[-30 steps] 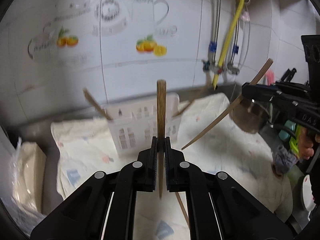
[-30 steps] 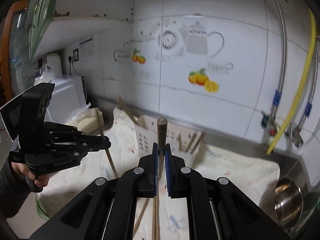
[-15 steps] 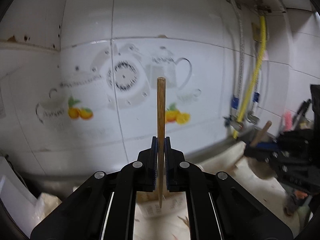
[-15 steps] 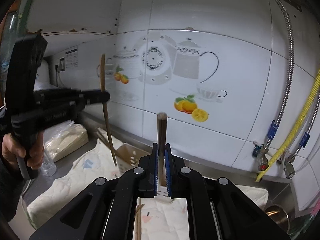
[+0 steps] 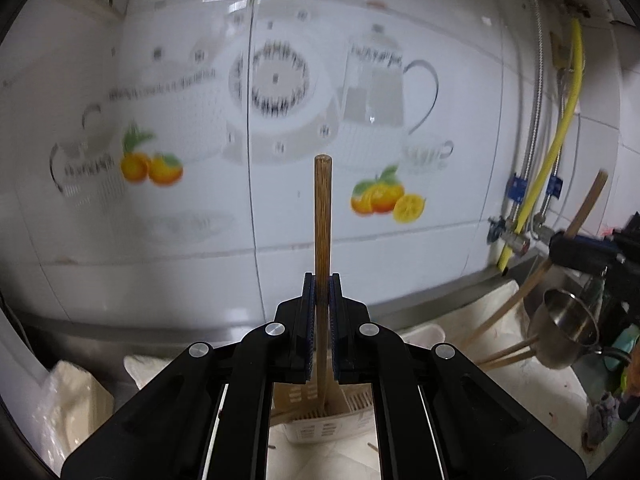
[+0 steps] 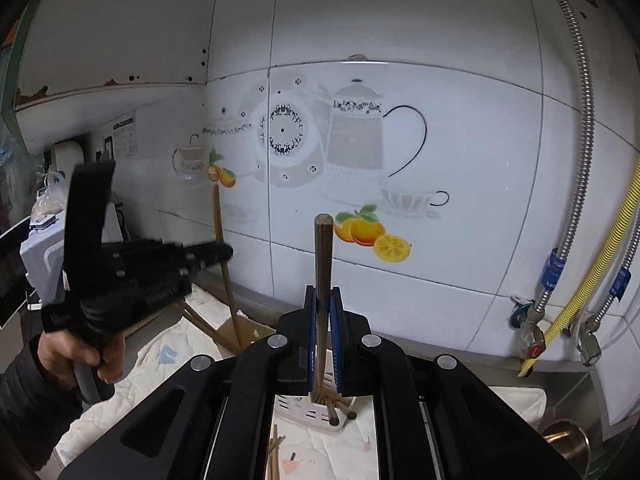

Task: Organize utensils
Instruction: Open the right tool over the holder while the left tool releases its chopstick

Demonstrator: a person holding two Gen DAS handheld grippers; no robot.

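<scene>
No readable writing anywhere here: the wall tiles (image 6: 460, 128) carry only printed teapots, cups and oranges, and the small notice (image 6: 125, 136) far left on the wall is too blurred to make out.

My left hand-held gripper (image 5: 320, 280) is clamped tight on one wooden chopstick (image 5: 322, 216), standing upright between the pads, its lower tip hanging over the white slotted utensil basket (image 5: 320, 430) on the bench. My right hand-held gripper (image 6: 324, 292) is clamped on a darker chopstick (image 6: 322, 256), also upright, its tip over that same basket (image 6: 316, 412).

Count so far: one stick in each gripper, two held. In the basket, at least two chopsticks lean out toward the steel cup (image 5: 564, 334) in the left view; the rest inside I can't count. The right view shows a few dark stick ends in the basket's near compartment.

The basket sits on a pale patterned cloth (image 6: 160, 356) spread over the bench. A couple of loose chopsticks (image 6: 276, 456) lie on the cloth in front of the basket.

One yellow hose (image 5: 560, 140) runs down the wall at right, beside braided metal hoses.
</scene>
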